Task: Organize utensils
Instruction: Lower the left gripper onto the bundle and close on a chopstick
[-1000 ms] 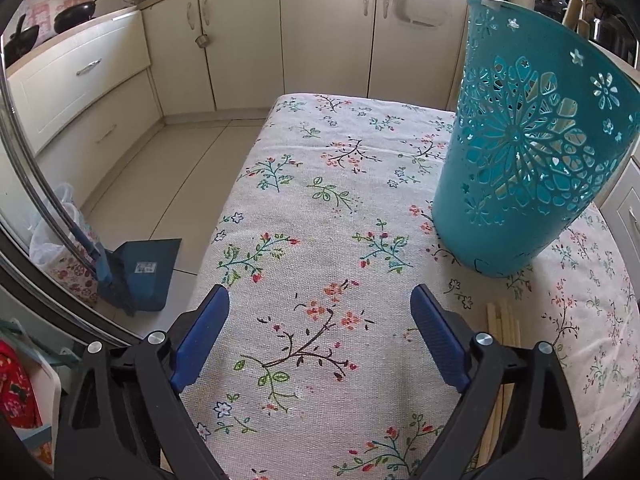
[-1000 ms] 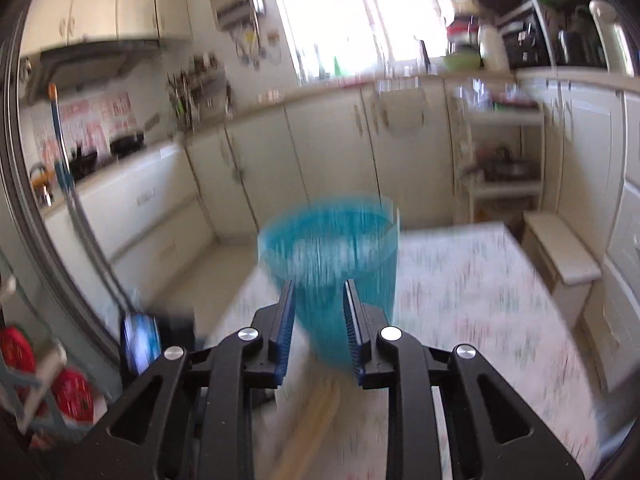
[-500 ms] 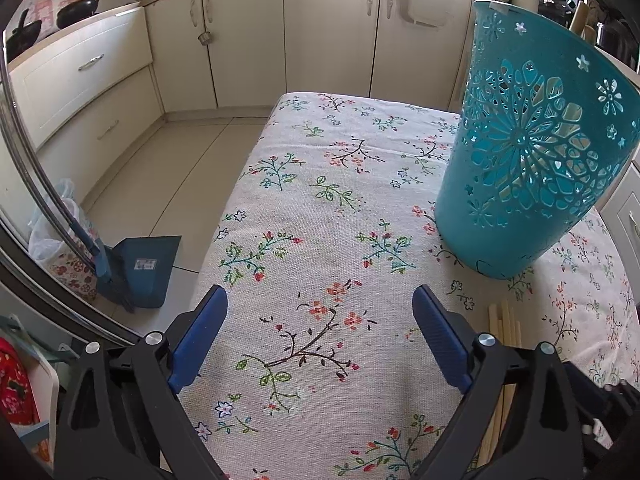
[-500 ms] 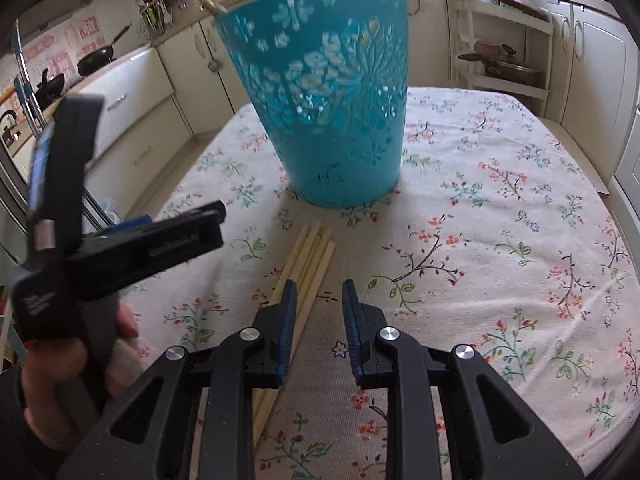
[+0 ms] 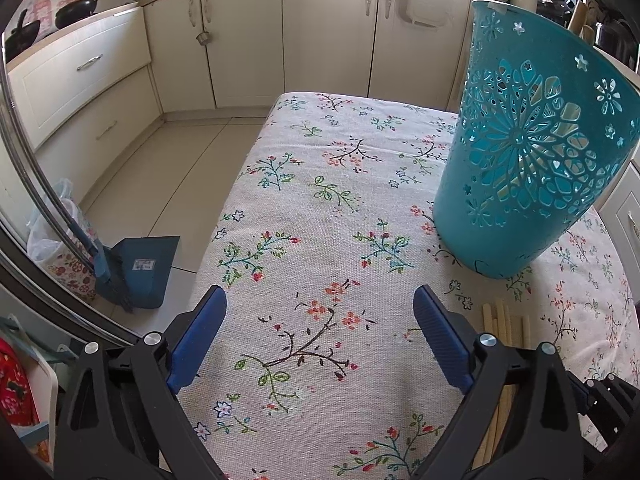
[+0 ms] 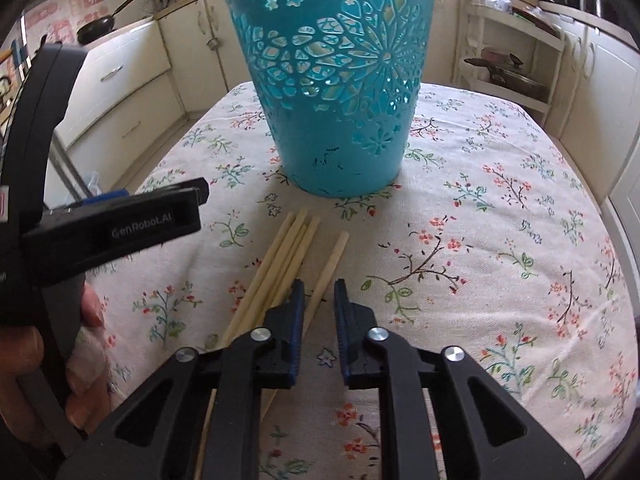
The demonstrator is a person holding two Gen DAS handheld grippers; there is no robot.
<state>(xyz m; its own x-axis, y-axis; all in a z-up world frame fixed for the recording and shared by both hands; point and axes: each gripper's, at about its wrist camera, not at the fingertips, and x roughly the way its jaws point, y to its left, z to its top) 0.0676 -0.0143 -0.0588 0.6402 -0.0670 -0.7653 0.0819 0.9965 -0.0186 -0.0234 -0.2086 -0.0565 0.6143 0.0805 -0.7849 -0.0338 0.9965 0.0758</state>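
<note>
Closing over the table, the right gripper (image 6: pixel 318 312) narrows its blue jaws around one pale wooden chopstick (image 6: pixel 328 268) that lies between them, a sliver of gap showing on either side. The left gripper (image 5: pixel 320 336), held in a person's hand (image 6: pixel 28 344), hangs with its jaws wide apart above bare cloth, nothing between them.

The floral tablecloth (image 6: pixel 500 220) covers a table in a cream-fronted kitchen. A teal cut-out basket (image 6: pixel 340 80) stands upright near the middle, and the bundle of chopsticks (image 6: pixel 280 256) lies just in front of it, tips pointing at its base without touching. The lone chopstick rests slightly apart on the bundle's right. From the left wrist camera, the same sticks (image 5: pixel 506 328) peek out beside the right-hand finger. Pale cabinets (image 5: pixel 328 32) line the walls, a dark frying pan (image 5: pixel 78 10) sits on the counter, and a blue dustpan (image 5: pixel 138 272) leans on the tiled floor beside the table.

A second earlier the right camera looked out level across the room, the basket a blur; it has since tipped down toward the sticks, and its jaws have drawn closer. The left gripper's view is unchanged.
</note>
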